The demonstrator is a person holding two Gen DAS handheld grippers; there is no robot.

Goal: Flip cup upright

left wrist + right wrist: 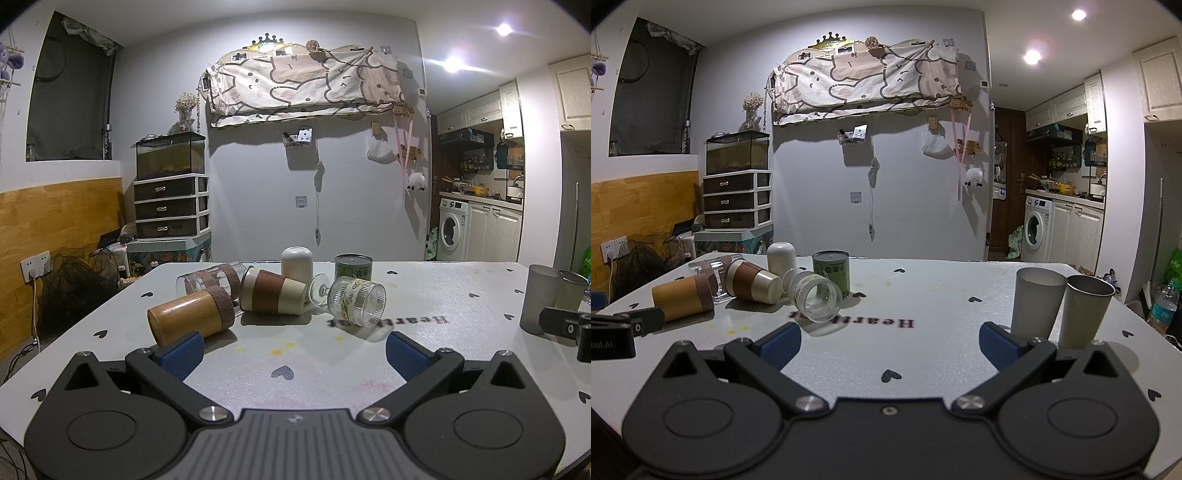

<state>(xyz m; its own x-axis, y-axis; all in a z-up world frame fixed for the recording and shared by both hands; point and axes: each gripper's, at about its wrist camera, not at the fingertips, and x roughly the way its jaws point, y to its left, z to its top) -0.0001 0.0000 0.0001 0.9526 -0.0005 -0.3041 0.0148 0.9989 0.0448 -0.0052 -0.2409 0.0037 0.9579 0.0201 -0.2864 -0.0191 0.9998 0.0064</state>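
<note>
Several cups lie on their sides on the white table [424, 295]: a bamboo cup [190, 317], a clear glass with a brown sleeve [210, 280], a brown-and-cream cup [271, 291] and a ribbed stemmed glass [354, 301]. A white cup [297, 264] stands mouth down behind them. My left gripper [293, 352] is open and empty, a little short of the pile. My right gripper [890, 345] is open and empty; the ribbed glass [814, 295] lies ahead to its left. Two grey cups [1038, 301] [1084, 312] stand upright by its right finger.
A green tin [354, 266] stands upright behind the ribbed glass. The right gripper's finger shows at the left wrist view's right edge [565, 326]. A drawer unit with a fish tank [170, 184] stands by the far wall, and a kitchen with a washing machine [1038, 232] is at right.
</note>
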